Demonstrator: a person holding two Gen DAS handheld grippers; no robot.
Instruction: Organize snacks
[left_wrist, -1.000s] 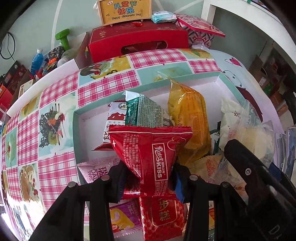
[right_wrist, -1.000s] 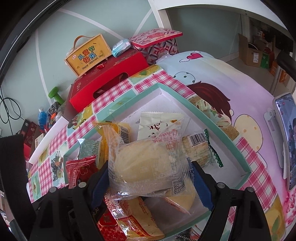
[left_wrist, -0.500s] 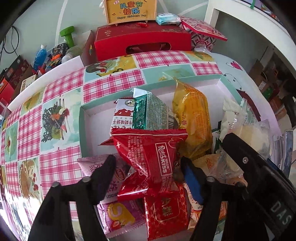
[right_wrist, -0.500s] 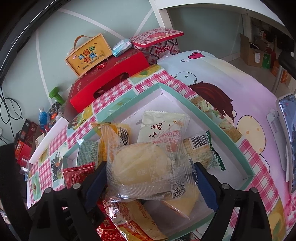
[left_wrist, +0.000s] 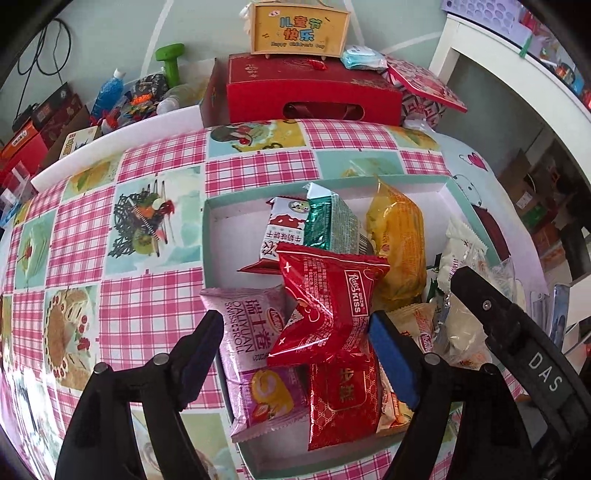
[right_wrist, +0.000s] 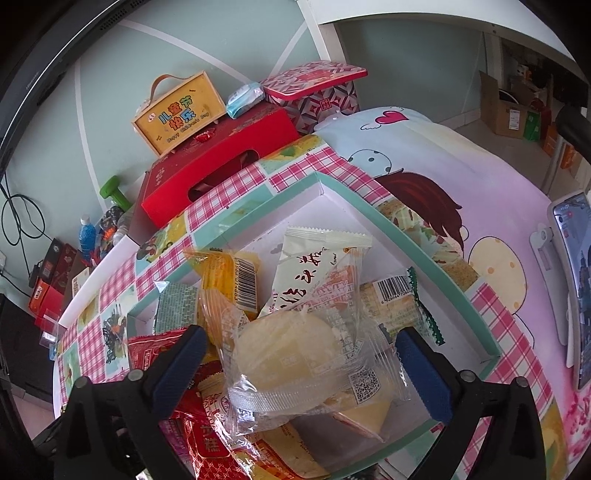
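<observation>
A shallow box (left_wrist: 207, 236) sat on the desk (left_wrist: 155, 288), holding a heap of snack packets. In its near left corner lay a Swiss roll packet (left_wrist: 255, 354), overlapped on the right by a Kiss packet (left_wrist: 332, 295). Behind those stood a foil packet (left_wrist: 332, 225), with a bun packet (left_wrist: 399, 243) to its right. A clear-wrapped bun (right_wrist: 295, 354) lay on top at the right side. Behind the box stood a gift box (left_wrist: 314, 92) carrying a small crate (left_wrist: 299, 29).

my 2 wrist cameras both look down close over the snack tray (left_wrist: 207, 240) (right_wrist: 436, 258), left one facing its left half, right one its right; both share the red gift box (left_wrist: 314, 92) (right_wrist: 221, 162) behind.
</observation>
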